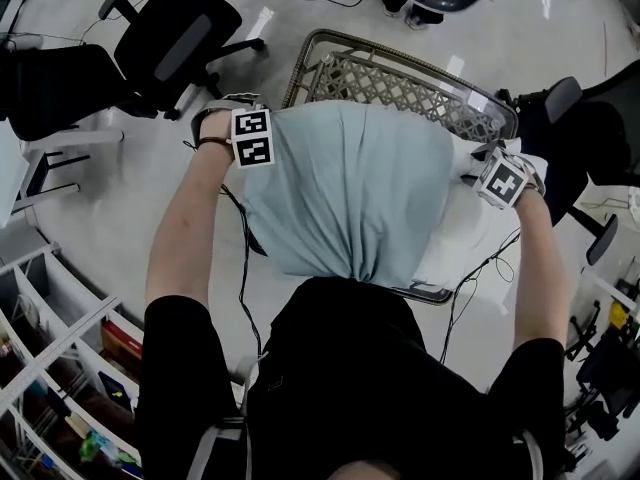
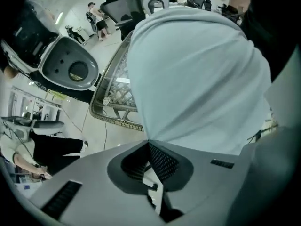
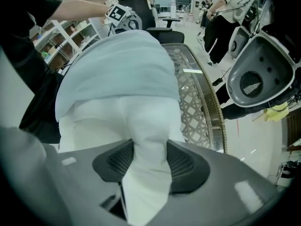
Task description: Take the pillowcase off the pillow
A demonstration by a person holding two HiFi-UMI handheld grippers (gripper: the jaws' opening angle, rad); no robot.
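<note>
Holding: a person keeps a pillow (image 3: 127, 117) up by two corners; in the head view its near end meets the chest at 6 o'clock.
Left claw (image 2: 149, 145): clenched on a thin pinch of pillowcase (image 1: 345, 188), the cloth drawn to a point at the jaw tips; it sits at the cover's 10 o'clock corner.
Right claw (image 3: 145, 159): grasping a bunched white corner of the pillow, at the bundle's 3 o'clock.
Pillowcase: pale blue, over most of the pillow; bare white pillow shows along the 4 o'clock side.
Table (image 1: 400, 83): wicker lattice with a raised rim, under the pillow toward 12 o'clock; contact cannot be told.
Chair (image 1: 180, 33): black, on the floor at 10 o'clock, well apart.
</note>
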